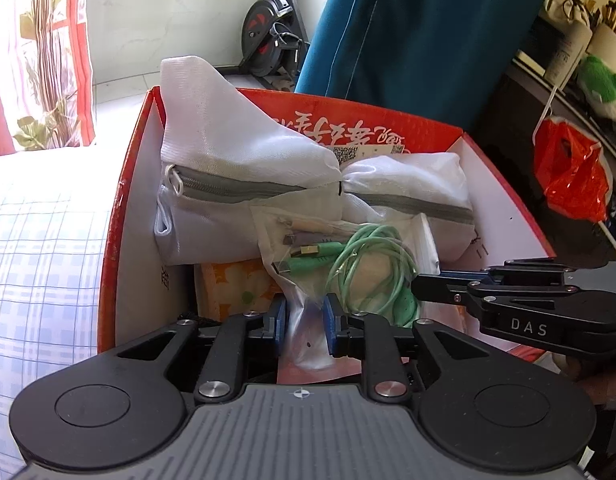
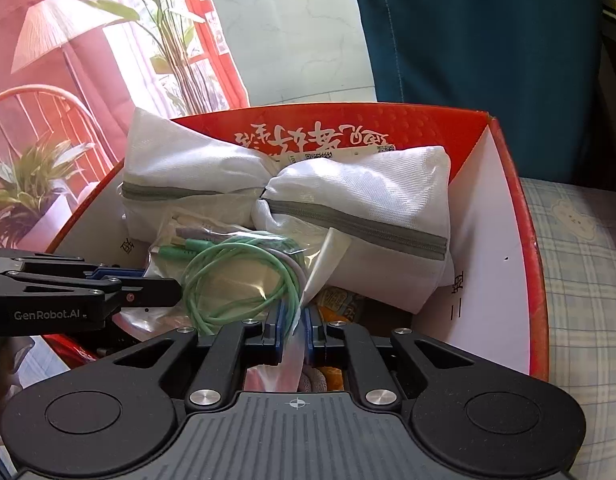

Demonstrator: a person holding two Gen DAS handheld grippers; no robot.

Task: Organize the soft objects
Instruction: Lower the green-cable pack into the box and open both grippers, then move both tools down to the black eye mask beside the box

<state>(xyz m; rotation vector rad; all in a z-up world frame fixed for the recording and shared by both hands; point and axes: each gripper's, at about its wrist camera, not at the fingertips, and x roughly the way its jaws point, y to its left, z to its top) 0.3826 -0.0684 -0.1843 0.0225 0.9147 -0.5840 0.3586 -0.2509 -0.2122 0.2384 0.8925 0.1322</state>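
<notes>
Clear plastic bag [image 1: 308, 312] of coiled green cables [image 1: 368, 264], lying in the near part of a red cardboard box [image 1: 115, 216] with white inner walls, set on a bed with a pale blue checked sheet [image 1: 39, 248]. Long axis of the bag running from the near rim toward the far wall; cable plugs pointing left in the left wrist view.

Left gripper [image 1: 305, 322]: blue fingers slightly apart with the bag's near edge between them, plastic bunched in the gap, pads seemingly not pressing. Right gripper [image 2: 293, 330]: fingers nearly together, clamped on the bag's right corner, thin plastic pinched between the pads.

Behind the bag, two white zippered pouches [image 2: 348, 200], side by side and touching at the middle, grey zips running left to right, the left one tipped up against the far wall. Under the bag, a patch of orange flowered cloth [image 1: 235, 284].
</notes>
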